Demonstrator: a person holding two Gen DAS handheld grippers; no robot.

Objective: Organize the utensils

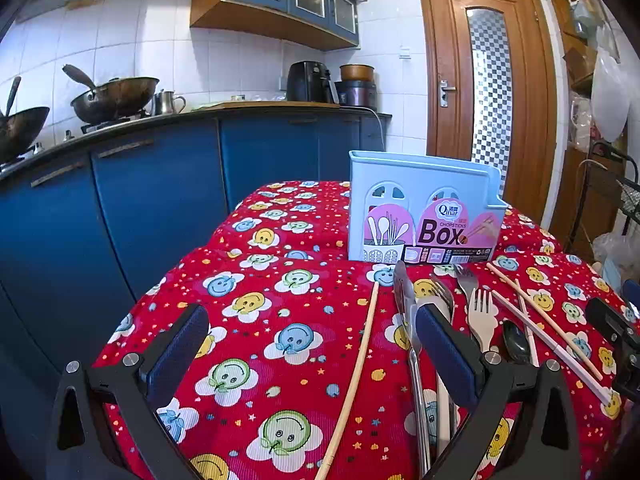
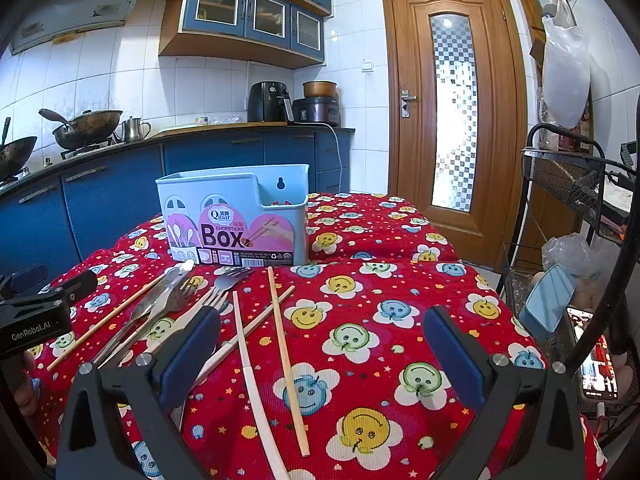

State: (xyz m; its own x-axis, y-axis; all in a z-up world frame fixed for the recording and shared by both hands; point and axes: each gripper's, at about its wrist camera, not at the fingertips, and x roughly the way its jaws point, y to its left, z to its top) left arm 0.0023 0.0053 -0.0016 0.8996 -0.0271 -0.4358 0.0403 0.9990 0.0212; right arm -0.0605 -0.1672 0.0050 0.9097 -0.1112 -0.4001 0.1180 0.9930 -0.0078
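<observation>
Both grippers (image 1: pixel 312 354) (image 2: pixel 322 350) hovered jaws apart, empty; best to pinch one chopstick (image 2: pixel 286 354) mid-shaft, then drop it upright into box (image 2: pixel 234 216).

Bright, even daylight; bluish cast; glare on door glass (image 2: pixel 454 112); strong fisheye bending and dark vignette at corners; focus sharp.

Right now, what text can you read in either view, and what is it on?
"Qinar", "CHOPSTICKS", "Box": label on the blue utensil holder.
"GenRobot.AI": body of the left gripper, seen from the right wrist.
Barcode strip and small print under the label: too small to read.
Phone screen: unreadable.
</observation>
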